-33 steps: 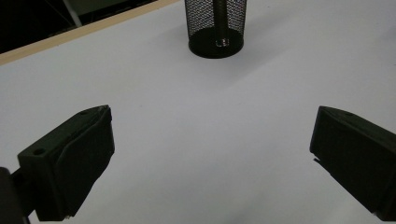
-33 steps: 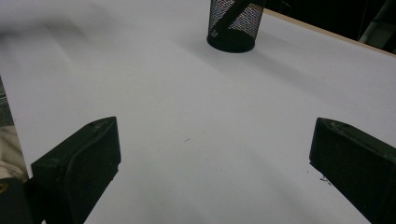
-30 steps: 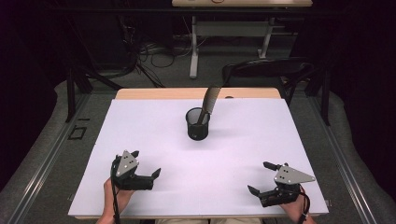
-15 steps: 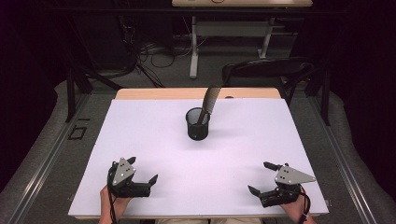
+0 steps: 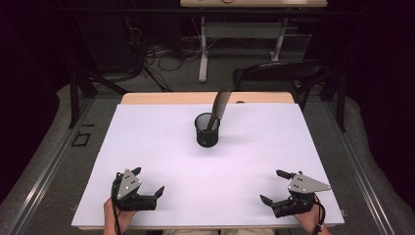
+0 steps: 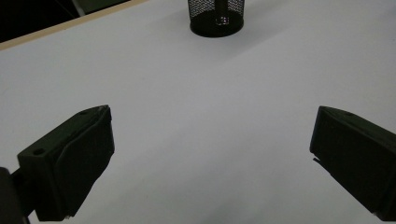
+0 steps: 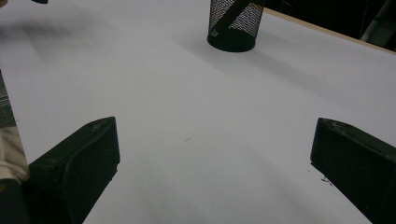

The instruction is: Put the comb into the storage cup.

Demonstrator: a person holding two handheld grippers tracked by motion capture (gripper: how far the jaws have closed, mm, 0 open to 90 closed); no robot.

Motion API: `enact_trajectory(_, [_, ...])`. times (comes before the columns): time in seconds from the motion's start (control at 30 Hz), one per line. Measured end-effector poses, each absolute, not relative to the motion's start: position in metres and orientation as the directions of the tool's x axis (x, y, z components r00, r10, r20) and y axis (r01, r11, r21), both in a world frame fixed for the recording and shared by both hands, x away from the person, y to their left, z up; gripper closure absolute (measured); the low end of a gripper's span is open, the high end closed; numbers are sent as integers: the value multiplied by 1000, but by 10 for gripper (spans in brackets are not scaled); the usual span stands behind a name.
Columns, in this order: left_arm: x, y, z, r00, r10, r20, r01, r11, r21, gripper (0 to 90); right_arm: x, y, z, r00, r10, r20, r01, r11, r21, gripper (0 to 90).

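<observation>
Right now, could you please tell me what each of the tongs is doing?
Left tongs: open, holding nothing.
Right tongs: open, holding nothing.

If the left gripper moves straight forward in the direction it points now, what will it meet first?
Probably the black wire-mesh cup, which holds a dark comb. In the left gripper view the cup stands nearly centred ahead of the open left gripper, with bare white table between. It sits slightly right of centre, so a near miss is possible.
</observation>
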State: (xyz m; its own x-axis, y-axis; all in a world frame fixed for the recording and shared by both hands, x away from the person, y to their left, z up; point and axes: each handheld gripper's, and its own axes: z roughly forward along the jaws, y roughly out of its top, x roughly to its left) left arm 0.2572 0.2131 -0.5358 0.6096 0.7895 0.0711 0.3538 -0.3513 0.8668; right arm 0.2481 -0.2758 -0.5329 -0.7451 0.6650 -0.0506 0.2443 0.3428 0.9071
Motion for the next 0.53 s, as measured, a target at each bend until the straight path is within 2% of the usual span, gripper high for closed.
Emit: enact_trajectory(0.53, [262, 213, -537, 636, 769, 60, 367, -370, 853, 0, 248, -275, -533, -746, 663, -55, 246, 352, 903, 7])
